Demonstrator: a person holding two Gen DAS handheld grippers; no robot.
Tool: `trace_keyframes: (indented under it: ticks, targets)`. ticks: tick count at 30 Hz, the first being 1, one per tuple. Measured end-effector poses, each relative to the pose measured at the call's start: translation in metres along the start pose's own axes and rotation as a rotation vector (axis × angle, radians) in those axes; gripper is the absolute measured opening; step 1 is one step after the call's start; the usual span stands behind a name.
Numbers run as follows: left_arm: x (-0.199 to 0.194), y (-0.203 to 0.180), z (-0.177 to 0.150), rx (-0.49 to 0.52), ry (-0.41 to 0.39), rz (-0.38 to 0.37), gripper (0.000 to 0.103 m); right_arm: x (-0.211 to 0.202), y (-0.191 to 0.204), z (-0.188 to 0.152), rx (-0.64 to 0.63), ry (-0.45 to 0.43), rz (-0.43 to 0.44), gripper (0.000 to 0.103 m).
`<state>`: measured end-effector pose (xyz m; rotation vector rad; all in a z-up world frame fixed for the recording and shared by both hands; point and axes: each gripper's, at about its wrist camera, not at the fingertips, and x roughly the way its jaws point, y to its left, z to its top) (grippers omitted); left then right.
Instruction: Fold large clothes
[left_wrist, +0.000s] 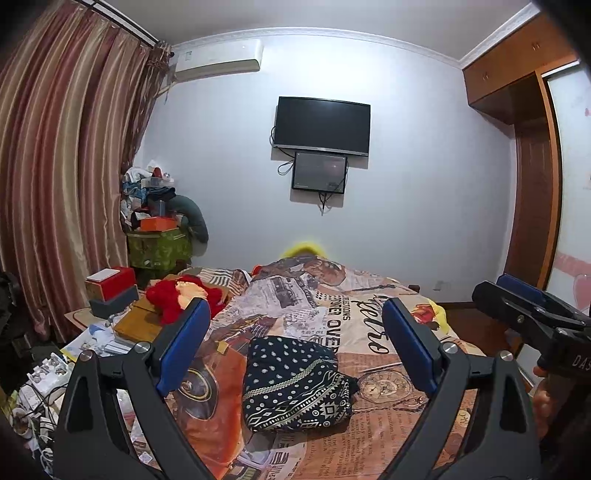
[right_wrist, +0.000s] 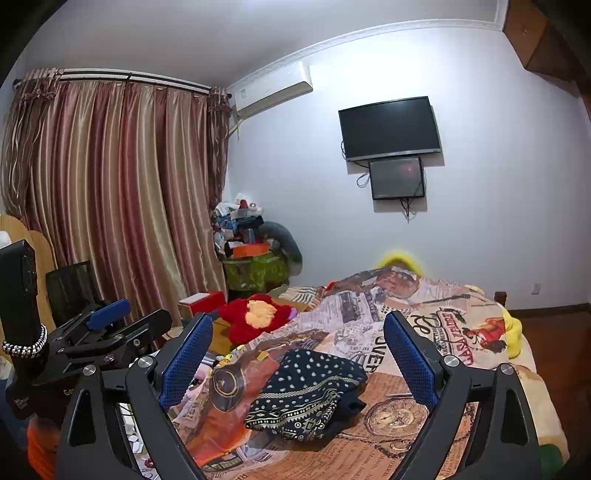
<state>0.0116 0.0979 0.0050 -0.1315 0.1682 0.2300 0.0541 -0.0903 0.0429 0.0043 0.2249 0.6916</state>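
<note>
Both wrist views look level across the bed (left_wrist: 369, 332) toward the wall television (left_wrist: 321, 125), close above the folded garment (left_wrist: 295, 384); the right view sits further right, sharing bed, television, curtain (right_wrist: 110, 192).

The left black two-finger gripper with blue pads (left_wrist: 295, 347) points forward, slightly below level. Its jaws stand wide apart and nothing is between them. The right black two-finger gripper with blue pads (right_wrist: 297, 350) takes the same pose, jaws equally wide and empty. The two grippers sit side by side, near each other but apart. Fingers of the person's right hand (left_wrist: 543, 398) wrap the handle of the right gripper.
</note>
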Motion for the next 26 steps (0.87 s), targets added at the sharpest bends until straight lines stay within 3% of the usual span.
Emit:
trace_keyframes:
  ticks: [26]
  targets:
    - [0.009,0.014,0.000,0.012,0.035,-0.045,0.096,0.001,0.004,0.001,0.006,0.000,-0.009,0.094]
